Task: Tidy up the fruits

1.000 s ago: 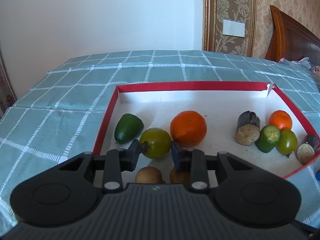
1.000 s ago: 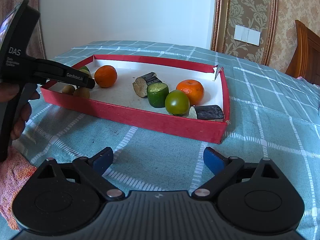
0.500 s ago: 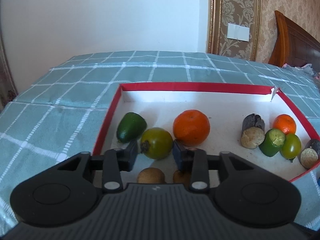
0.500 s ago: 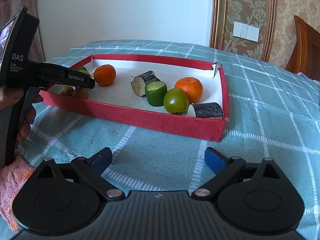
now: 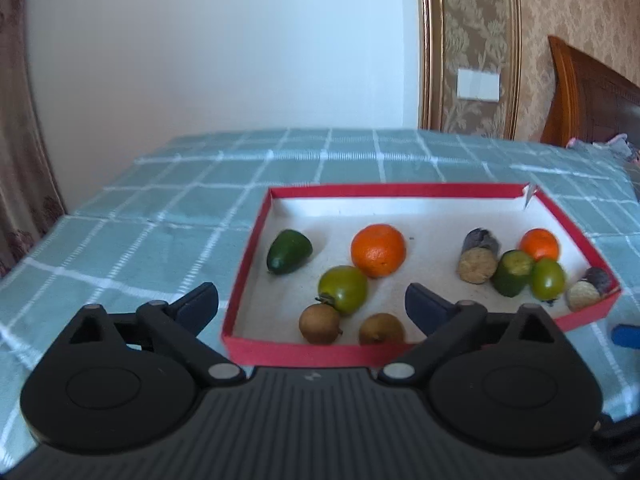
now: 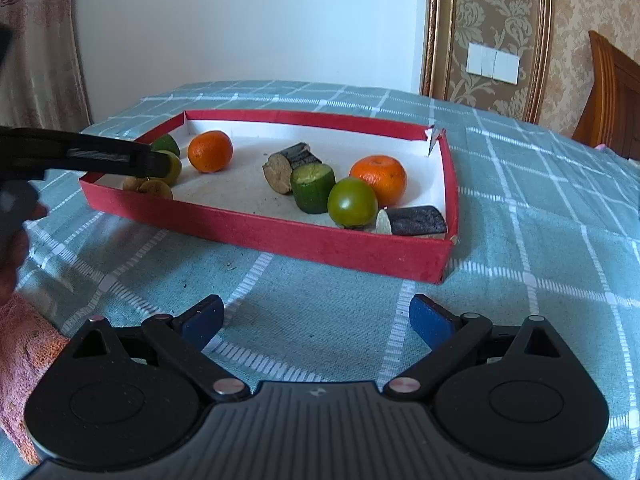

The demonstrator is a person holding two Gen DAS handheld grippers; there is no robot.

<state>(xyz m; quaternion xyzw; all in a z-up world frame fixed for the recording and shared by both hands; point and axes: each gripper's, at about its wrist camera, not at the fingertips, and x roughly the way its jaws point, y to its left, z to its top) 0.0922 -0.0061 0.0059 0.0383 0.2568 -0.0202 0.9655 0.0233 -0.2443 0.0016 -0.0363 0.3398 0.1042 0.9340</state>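
A red tray (image 5: 264,346) (image 6: 280,236) with a white floor holds the fruit. At its left end lie a green tomato (image 5: 344,289), an orange (image 5: 378,250), a dark green avocado (image 5: 289,251) and two brown longans (image 5: 320,323). At its right end lie a second orange (image 5: 539,244), a green tomato (image 6: 352,202), a cut cucumber piece (image 6: 313,186) and dark sugarcane pieces (image 6: 290,162). My left gripper (image 5: 312,306) is open and empty above the tray's near left corner. My right gripper (image 6: 316,320) is open and empty over the cloth before the tray.
The tray sits on a teal checked tablecloth (image 6: 540,208). The left gripper's body (image 6: 80,156) reaches in from the left over the tray's corner. A wooden headboard (image 5: 592,96) and a wall stand behind.
My left gripper has opened and let go of the green tomato, which now lies on the tray floor. The gripper has drawn back and up. The right gripper has barely moved.
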